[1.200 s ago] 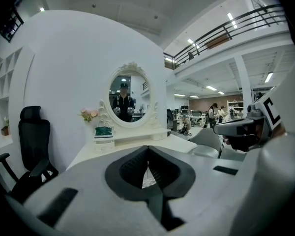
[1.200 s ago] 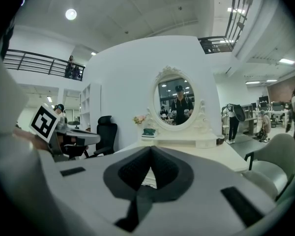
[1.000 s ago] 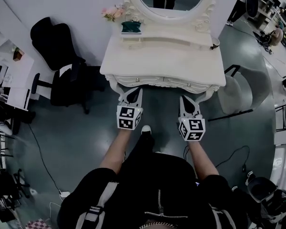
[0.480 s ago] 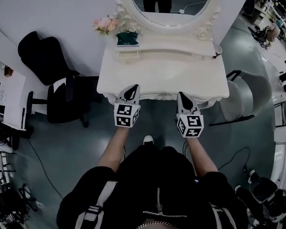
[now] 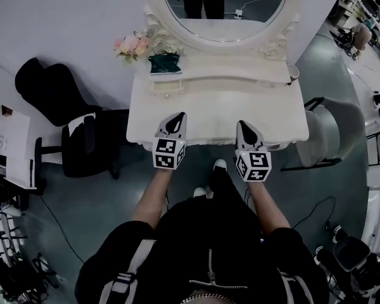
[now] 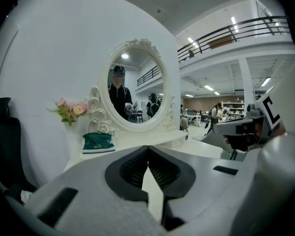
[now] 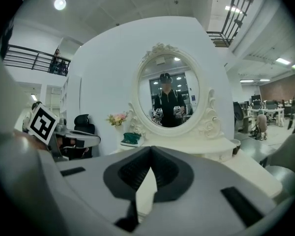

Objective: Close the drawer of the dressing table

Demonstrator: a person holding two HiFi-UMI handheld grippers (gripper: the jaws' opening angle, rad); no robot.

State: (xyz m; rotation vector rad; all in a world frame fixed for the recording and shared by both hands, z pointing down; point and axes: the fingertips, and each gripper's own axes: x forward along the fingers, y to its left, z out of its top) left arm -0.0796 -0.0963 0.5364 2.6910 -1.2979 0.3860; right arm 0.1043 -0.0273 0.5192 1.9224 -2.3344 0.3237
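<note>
The white dressing table (image 5: 218,109) stands against the wall under its oval mirror (image 5: 225,5). Its drawer front does not show in the head view; only the top's front edge (image 5: 209,142) is seen. My left gripper (image 5: 177,116) is shut and empty, its tip over the left part of that front edge. My right gripper (image 5: 242,125) is shut and empty too, over the right part. In the left gripper view the jaws (image 6: 148,147) meet above the table top (image 6: 199,149). The right gripper view shows the same: closed jaws (image 7: 151,148) pointing at the mirror (image 7: 169,97).
A green box (image 5: 164,63) and pink flowers (image 5: 132,43) sit at the table's back left, a cup (image 5: 294,73) at its back right. A black office chair (image 5: 69,116) stands left of the table, a grey chair (image 5: 332,132) right. My shoes (image 5: 218,166) are under the front edge.
Both grippers have moved forward to the table together. The drawer front with its knobs, which stuck out past the top a second ago, no longer shows.
</note>
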